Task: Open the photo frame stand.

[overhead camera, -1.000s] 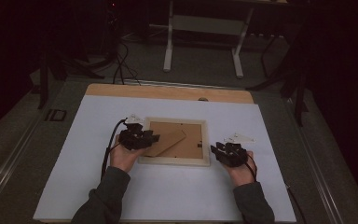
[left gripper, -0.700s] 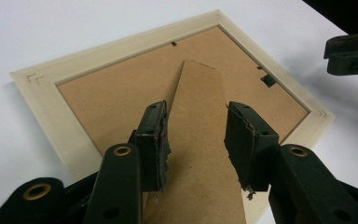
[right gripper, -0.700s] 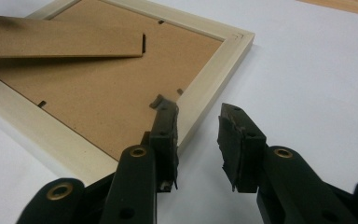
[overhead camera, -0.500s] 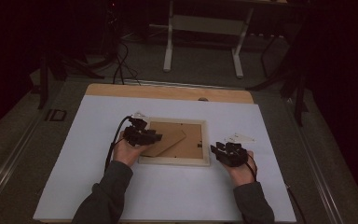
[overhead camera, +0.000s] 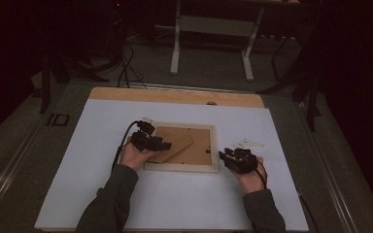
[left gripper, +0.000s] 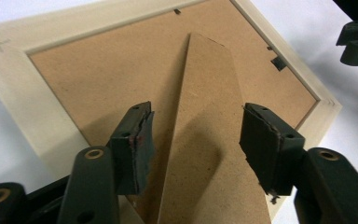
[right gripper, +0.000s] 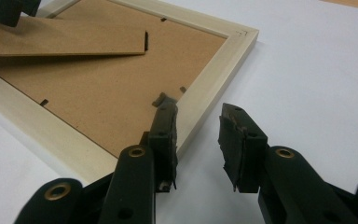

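Our left hand-held gripper (left gripper: 193,140) has just been opening; its jaws straddle the fibreboard stand (left gripper: 209,140) without pressing it. The right hand-held gripper (right gripper: 198,135) is spread astride the pale wooden frame (right gripper: 214,74) rim. The frame lies face-down mid tabletop (overhead camera: 175,204) (matte white), dark room (overhead camera: 349,58) beyond.

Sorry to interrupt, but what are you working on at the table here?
A person is working on a picture frame lying face down on the white table. The left hand-held gripper has just opened its jaws, which now straddle the cardboard stand without pressing on it. The right hand-held gripper straddles the frame's edge, open.
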`<state>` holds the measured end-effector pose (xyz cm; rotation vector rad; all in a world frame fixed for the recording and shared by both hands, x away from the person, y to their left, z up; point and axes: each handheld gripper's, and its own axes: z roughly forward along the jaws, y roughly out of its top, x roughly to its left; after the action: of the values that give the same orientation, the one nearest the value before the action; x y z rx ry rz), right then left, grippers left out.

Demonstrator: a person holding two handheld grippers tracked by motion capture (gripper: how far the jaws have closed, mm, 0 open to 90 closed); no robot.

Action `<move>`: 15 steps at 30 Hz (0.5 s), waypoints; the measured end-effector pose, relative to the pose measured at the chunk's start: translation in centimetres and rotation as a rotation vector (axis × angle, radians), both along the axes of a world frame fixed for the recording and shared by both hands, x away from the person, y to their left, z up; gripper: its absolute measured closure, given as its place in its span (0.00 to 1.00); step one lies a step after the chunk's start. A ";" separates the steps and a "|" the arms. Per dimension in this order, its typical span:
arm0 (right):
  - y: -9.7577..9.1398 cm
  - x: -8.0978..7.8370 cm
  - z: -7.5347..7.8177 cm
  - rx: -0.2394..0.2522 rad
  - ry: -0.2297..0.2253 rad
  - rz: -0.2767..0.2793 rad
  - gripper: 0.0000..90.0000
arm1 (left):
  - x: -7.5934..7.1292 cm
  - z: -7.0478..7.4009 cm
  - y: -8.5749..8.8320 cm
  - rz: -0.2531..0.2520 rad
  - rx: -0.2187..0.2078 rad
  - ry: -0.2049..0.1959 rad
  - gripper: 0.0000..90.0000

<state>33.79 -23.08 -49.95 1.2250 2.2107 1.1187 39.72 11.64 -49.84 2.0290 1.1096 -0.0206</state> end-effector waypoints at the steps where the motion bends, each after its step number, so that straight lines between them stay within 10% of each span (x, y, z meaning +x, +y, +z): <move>1: 0.0 0.0 0.0 0.000 0.000 0.000 0.73 | 0.1 -0.1 0.0 -0.005 -0.002 0.005 0.47; 15: 0.5 0.5 -0.2 -0.001 0.017 0.019 0.71 | 0.2 -0.8 -0.4 -0.087 0.009 0.073 0.41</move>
<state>34.24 -22.56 -50.17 1.2191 2.2398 1.1186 39.89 11.28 -50.66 2.0982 1.0670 -0.1350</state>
